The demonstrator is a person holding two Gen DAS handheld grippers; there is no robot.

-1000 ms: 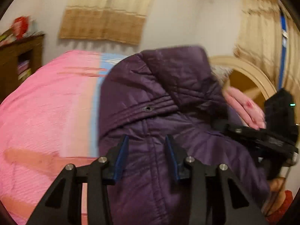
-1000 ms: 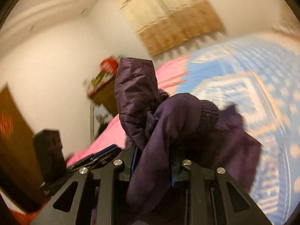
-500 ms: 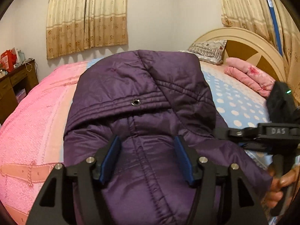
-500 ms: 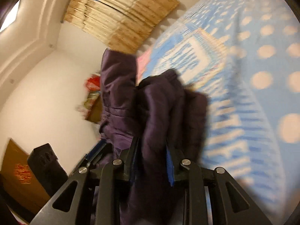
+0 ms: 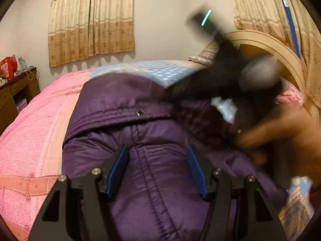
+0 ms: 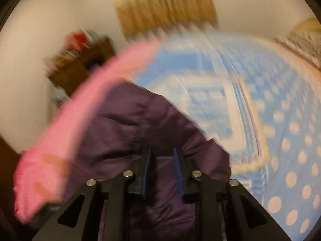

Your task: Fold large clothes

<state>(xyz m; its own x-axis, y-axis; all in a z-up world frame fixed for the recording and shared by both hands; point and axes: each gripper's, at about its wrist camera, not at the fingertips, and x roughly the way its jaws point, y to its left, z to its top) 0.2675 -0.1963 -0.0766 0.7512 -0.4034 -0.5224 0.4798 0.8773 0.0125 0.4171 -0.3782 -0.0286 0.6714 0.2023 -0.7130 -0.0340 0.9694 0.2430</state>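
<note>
left gripper is wide open, hovering over the purple jacket, nothing pinched. right gripper has just narrowed, blurry, can't tell if it's gripping. jacket lies on the bed, hood toward frame top, long axis bottom-to-top

White walls, tan curtains, wooden desk, arched headboard.

A puffy, quilted dark-purple jacket lies bunched on the bed.
</note>
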